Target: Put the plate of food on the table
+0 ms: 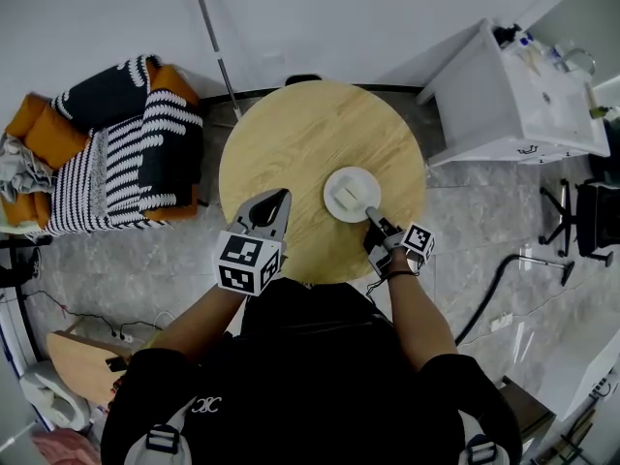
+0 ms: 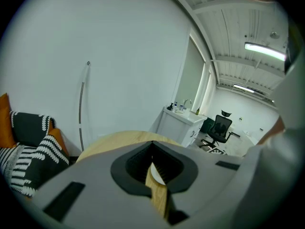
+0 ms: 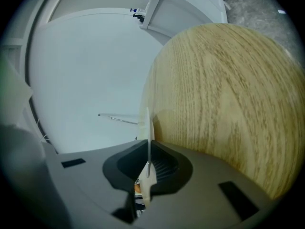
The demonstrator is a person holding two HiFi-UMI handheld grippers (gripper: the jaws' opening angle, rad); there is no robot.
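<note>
Round wooden table (image 1: 281, 143) carries the white plate (image 1: 349, 194) right of centre, its near rim clamped by the right gripper (image 1: 372, 215) — the left gripper (image 1: 279, 201), jaws together and empty, hovers over the near-left part.

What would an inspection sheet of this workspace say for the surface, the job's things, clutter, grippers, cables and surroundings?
Surface: round wooden table.
Job's things: white plate with pale food, at the table's near right; whether it rests fully on the wood cannot be told.
Clutter: nothing seen on the table.
Grippers: right gripper clamped on the plate's rim; left gripper shut, empty, over the table's near edge.
Cables: thin cables on the floor at left; dark hose at right.
Surroundings: couch with striped throws; white sink cabinet; office chair.
</note>
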